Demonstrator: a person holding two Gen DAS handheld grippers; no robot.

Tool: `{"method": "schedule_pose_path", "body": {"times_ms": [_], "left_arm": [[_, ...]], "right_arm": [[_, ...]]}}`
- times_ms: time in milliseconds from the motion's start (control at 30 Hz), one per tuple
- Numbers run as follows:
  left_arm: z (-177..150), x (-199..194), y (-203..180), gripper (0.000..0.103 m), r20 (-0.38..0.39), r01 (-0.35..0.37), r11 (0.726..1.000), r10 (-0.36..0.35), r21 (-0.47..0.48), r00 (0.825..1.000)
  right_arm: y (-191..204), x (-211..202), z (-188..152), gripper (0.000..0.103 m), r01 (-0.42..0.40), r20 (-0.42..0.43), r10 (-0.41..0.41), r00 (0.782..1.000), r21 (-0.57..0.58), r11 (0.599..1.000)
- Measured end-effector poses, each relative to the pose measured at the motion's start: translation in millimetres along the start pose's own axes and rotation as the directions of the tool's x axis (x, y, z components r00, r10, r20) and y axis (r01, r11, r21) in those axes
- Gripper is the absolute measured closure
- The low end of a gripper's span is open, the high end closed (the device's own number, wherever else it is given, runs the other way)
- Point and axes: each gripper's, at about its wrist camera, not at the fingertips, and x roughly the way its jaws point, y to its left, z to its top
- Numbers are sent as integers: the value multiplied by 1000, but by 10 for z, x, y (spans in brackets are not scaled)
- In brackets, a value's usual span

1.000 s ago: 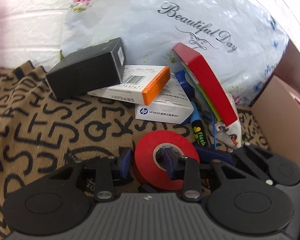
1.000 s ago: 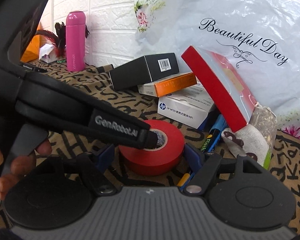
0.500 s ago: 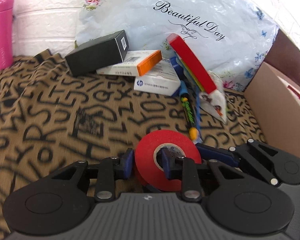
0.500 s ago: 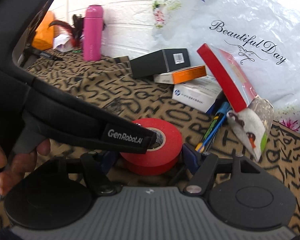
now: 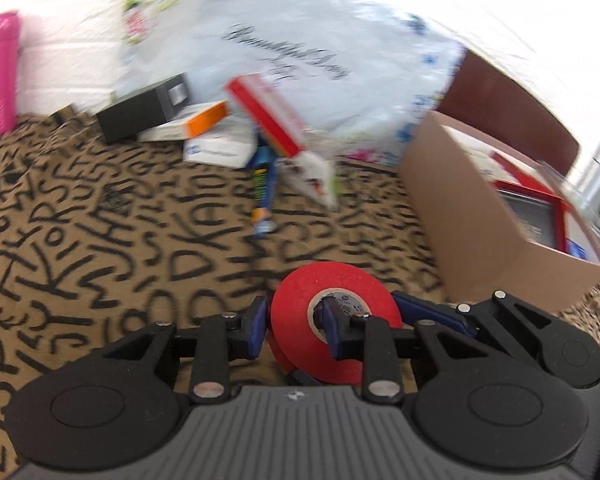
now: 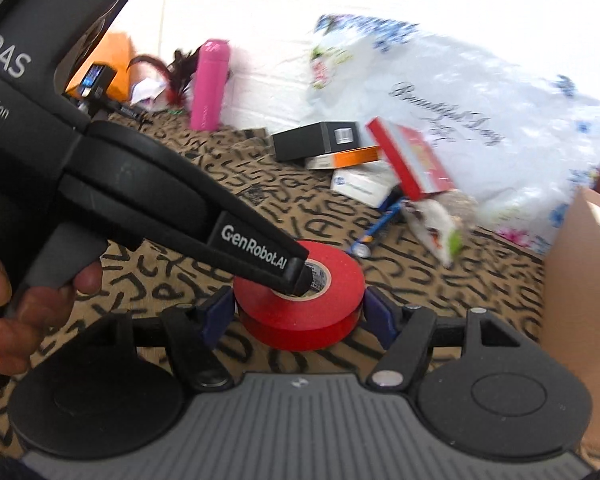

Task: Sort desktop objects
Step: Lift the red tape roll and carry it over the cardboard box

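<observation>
A red tape roll (image 5: 340,292) is held over the letter-patterned cloth (image 5: 100,240) by both grippers at once. My left gripper (image 5: 294,320) is shut on its wall, with one blue pad outside and the other inside the core hole. In the right wrist view the same tape roll (image 6: 332,280) sits between the pads of my right gripper (image 6: 298,312), which press on its outer sides. The left gripper's finger (image 6: 260,248) reaches into the core from the left, held by a hand (image 6: 4,312).
An open cardboard box (image 5: 480,216) holding red-edged items stands close on the right. At the back lie a black box (image 5: 140,114), an orange-ended box (image 5: 204,120), a red book (image 5: 268,116), a marker (image 5: 262,192) and a white bag (image 5: 300,40). A pink bottle (image 5: 0,76) stands far left.
Both grippers have carried the tape roll back from the pile of boxes and to the right. The pile now looks farther off and the cardboard box has come close.
</observation>
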Motion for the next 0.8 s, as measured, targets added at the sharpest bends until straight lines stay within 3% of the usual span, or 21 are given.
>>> {"method": "schedule_pose_path", "body": {"times_ms": [167,400,800], "left_arm": [[42,-101,-462,72,26,58,995,-60,81,998],[130,-149,-1146,72,47,126,972,-138,200,989],[427,145,-2232,71,22,260,906,-283,334,959]], "right_arm": [[-257,-424,-96,34,69,54,-73,996,74,995],[-625,-937,-220,34,175,122,-196,973,160,971],[-1373,-1445,-389,34,342,170,-396,902,278,898]]}}
